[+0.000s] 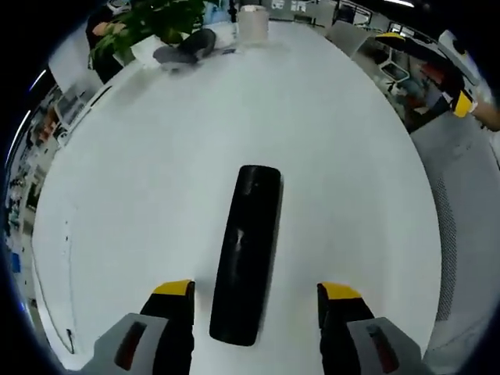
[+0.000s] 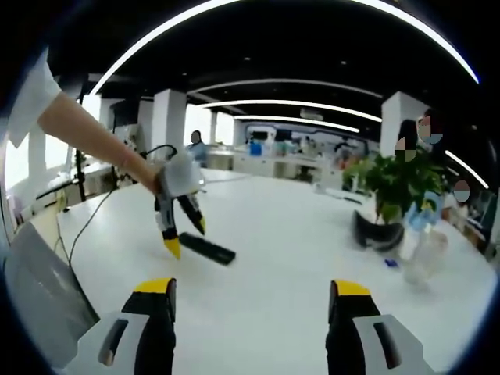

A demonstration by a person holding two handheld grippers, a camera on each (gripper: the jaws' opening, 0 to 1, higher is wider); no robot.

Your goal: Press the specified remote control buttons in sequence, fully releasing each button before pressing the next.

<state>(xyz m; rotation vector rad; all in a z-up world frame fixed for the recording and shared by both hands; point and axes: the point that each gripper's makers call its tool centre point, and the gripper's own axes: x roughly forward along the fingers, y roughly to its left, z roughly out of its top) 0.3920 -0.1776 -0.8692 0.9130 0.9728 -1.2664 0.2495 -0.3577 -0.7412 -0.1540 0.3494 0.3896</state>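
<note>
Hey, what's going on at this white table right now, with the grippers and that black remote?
A person holds a two-jaw gripper in each hand over a white table. The left gripper, jaws open, hangs over the near end of a black remote lying flat; contact can't be told. The right gripper is open and holds nothing, well back from the remote. A potted plant stands farther off.

The left gripper view looks steeply down, close over the table [image 1: 141, 172], remote [image 1: 247, 254] at 6 o'clock; the right gripper view stands farther back, nearly level, facing that remote [image 2: 207, 248] and left gripper [image 2: 183, 234] at 10 o'clock.
</note>
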